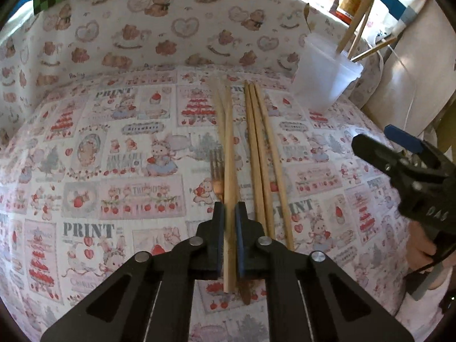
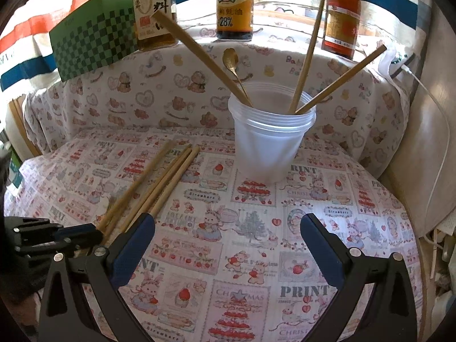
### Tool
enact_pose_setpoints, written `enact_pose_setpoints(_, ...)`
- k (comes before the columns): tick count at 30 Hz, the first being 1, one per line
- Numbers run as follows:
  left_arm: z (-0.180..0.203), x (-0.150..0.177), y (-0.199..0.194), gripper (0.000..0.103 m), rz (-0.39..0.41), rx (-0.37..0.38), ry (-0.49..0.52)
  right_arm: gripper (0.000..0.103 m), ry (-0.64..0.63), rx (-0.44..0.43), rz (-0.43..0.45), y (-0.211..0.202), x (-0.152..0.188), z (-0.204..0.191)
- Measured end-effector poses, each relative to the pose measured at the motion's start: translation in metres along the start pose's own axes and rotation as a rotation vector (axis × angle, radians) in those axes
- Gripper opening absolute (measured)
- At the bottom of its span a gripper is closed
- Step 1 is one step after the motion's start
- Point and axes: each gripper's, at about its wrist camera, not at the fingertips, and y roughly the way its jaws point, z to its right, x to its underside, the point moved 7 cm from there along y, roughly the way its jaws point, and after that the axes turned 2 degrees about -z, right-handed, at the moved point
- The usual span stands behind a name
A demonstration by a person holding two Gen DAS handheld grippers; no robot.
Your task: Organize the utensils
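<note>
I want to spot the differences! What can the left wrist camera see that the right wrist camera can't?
Only the left wrist view shows a fork on the cloth and the left gripper with its jaws shut on a chopstick. Only the right wrist view shows a gold spoon in the cup, three sauce bottles behind, and the right gripper with jaws wide open. Both show the plastic cup holding chopsticks, and loose chopsticks on the printed tablecloth.

"PRINT" on the tablecloth (image 2: 285, 256); "28%" on a bottle (image 2: 234, 8).
</note>
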Motion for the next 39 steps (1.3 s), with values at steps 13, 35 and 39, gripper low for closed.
enact_pose_setpoints(13,0.002,-0.022,-0.073,0.007,0.325,-0.007,0.022,0.080,-0.197,-0.214,-0.146,0.016,0.035,-0.073)
enact_pose_setpoints(35,-0.012,-0.032,-0.104,0.007,0.501,-0.132,0.009,0.007,-0.139,-0.118,-0.128,0.023,0.033,-0.061)
enact_pose_setpoints(39,-0.013,-0.032,-0.106,0.007,0.517,-0.152,0.009,0.006,-0.066,-0.135,-0.003,-0.001,0.016,-0.047)
